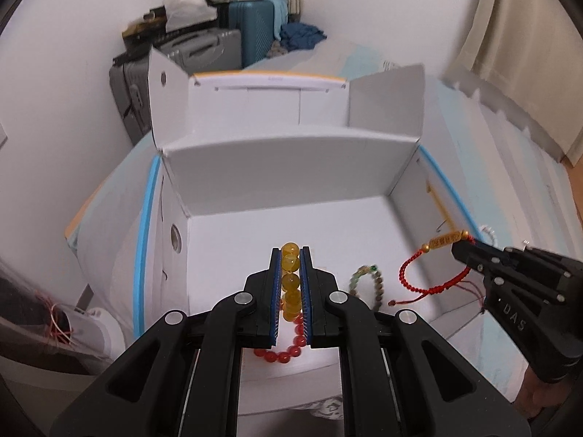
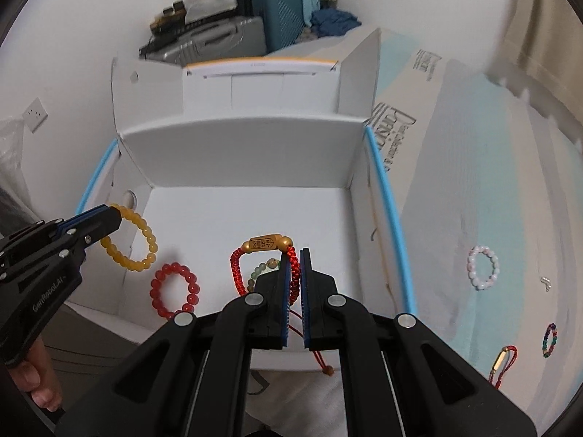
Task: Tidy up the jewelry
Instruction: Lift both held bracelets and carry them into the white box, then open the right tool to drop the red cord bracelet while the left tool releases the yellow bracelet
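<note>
Left gripper (image 1: 290, 255) clamps the yellow bracelet (image 2: 131, 238) over the white box (image 2: 247, 211), lower left. Centre, red beads (image 2: 174, 290) and a green bracelet (image 1: 367, 286) already lie inside. The right gripper (image 2: 295, 255) pinches the red cord bracelet (image 2: 262, 255). Far right, three bracelets, starting with a pink bracelet (image 2: 483, 267), and one small piece wait on the bed (image 2: 473, 182). Nothing blocks the drop.

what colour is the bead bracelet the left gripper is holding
Translucent amber yellow. The yellow bracelet shows best in the right wrist view, pinched in the left gripper.
</note>
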